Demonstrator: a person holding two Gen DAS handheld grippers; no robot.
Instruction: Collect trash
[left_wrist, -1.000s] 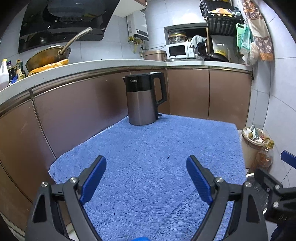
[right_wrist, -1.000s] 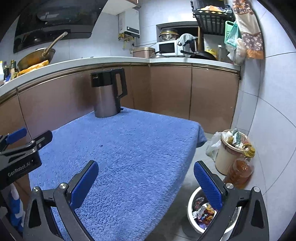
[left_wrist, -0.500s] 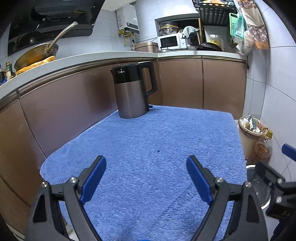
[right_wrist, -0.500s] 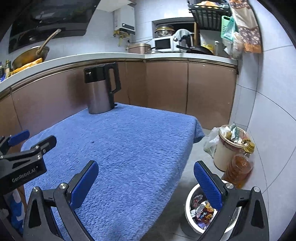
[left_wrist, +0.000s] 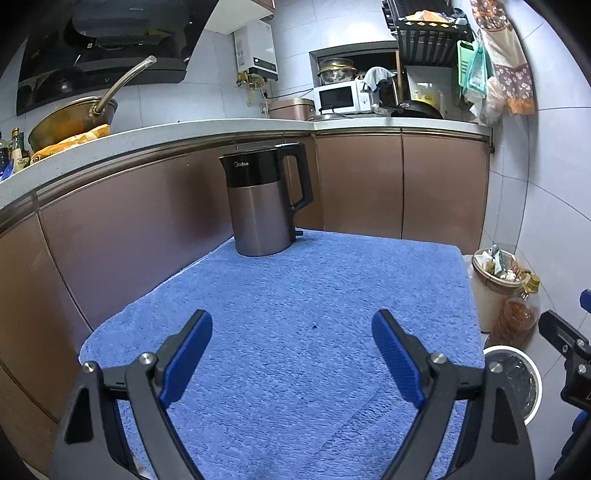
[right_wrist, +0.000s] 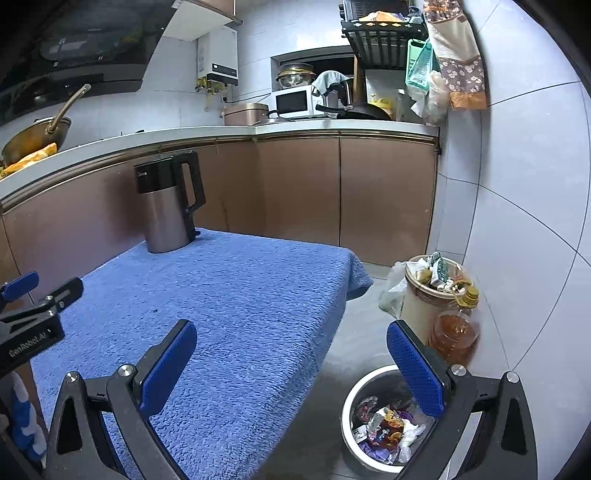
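Observation:
A white trash bin (right_wrist: 354, 439) stands on the floor right of the table, with wrappers (right_wrist: 386, 428) inside; its rim also shows in the left wrist view (left_wrist: 532, 369). My left gripper (left_wrist: 291, 354) is open and empty above the blue towel (left_wrist: 295, 295) covering the table. My right gripper (right_wrist: 291, 363) is open and empty, over the table's right edge with its right finger above the bin. No loose trash shows on the towel except a tiny dark speck (left_wrist: 314, 326).
A steel electric kettle (left_wrist: 262, 206) stands at the towel's far end. A beige bin full of rubbish (right_wrist: 432, 291) and an oil bottle (right_wrist: 456, 332) stand by the right wall. Brown cabinets (left_wrist: 147, 229) run along the left and back.
Both grippers have drifted slightly, so the kettle and bin shift in view. Both stay open and empty.

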